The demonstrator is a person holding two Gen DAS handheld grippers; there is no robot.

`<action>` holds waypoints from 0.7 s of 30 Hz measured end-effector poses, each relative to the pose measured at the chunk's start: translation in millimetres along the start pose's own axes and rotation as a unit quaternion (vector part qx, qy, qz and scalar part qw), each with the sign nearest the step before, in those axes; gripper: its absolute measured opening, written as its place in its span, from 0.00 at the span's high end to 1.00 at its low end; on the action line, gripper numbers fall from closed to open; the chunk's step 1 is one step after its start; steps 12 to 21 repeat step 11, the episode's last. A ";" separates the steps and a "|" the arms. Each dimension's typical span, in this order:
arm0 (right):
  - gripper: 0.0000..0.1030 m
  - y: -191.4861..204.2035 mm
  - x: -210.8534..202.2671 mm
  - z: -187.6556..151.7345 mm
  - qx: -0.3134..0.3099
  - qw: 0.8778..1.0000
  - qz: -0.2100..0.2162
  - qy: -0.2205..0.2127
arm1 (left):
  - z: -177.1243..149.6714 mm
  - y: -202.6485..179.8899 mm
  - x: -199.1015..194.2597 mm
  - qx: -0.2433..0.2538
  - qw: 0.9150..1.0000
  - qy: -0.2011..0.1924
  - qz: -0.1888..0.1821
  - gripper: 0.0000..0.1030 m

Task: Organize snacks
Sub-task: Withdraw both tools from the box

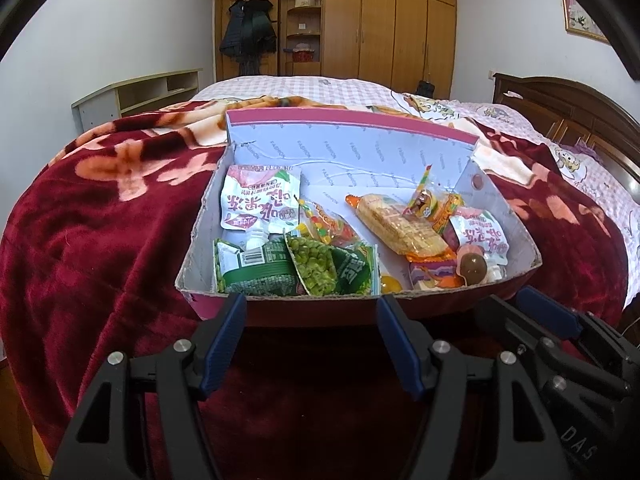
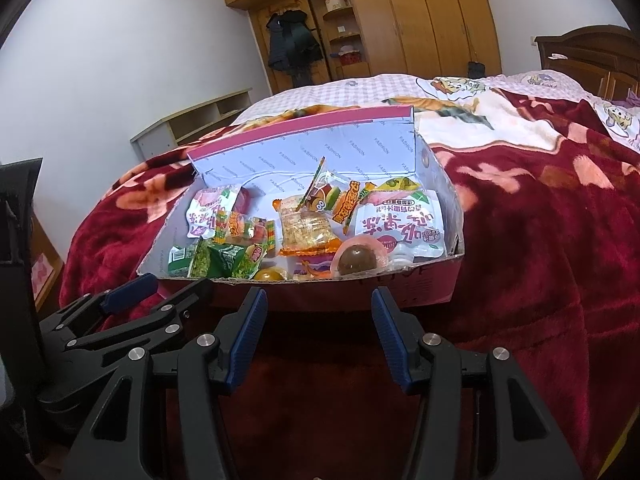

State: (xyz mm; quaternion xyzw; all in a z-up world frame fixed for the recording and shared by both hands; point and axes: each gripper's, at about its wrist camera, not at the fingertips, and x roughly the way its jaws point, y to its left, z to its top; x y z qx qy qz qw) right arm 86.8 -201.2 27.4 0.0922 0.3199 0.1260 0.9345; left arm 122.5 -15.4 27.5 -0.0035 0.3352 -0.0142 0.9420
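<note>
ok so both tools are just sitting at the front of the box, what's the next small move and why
Probably ease the left tool forward over the box rim, down onto the pea packet. Both tools are open and empty, short of the rim; that packet lies nearest, just behind the front wall. The right tool can wait.

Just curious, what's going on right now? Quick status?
Left gripper open, empty. Right gripper open, empty. Snack box ahead on the blanket, full. Nothing blocking.
</note>
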 end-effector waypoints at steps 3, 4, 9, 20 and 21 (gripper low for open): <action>0.46 -0.2 0.0 0.0 0.000 1.000 0.000 0.000 | 0.1 0.0 0.0 0.000 1.000 0.001 0.001 0.31; 0.46 -0.3 0.0 0.1 0.000 1.000 0.000 0.000 | 0.1 0.0 0.0 0.000 1.000 0.001 0.001 0.31; 0.46 0.0 -0.4 -0.2 0.000 1.000 0.000 0.000 | 0.3 0.2 0.1 -0.002 1.000 0.003 -0.001 0.31; 0.46 -0.5 -0.3 0.0 0.000 1.000 0.001 0.001 | -0.3 0.3 0.1 -0.004 1.000 0.006 -0.002 0.31; 0.46 -0.5 -0.3 0.0 0.000 1.000 0.001 0.001 | -0.3 0.3 0.1 -0.004 1.000 0.006 -0.002 0.31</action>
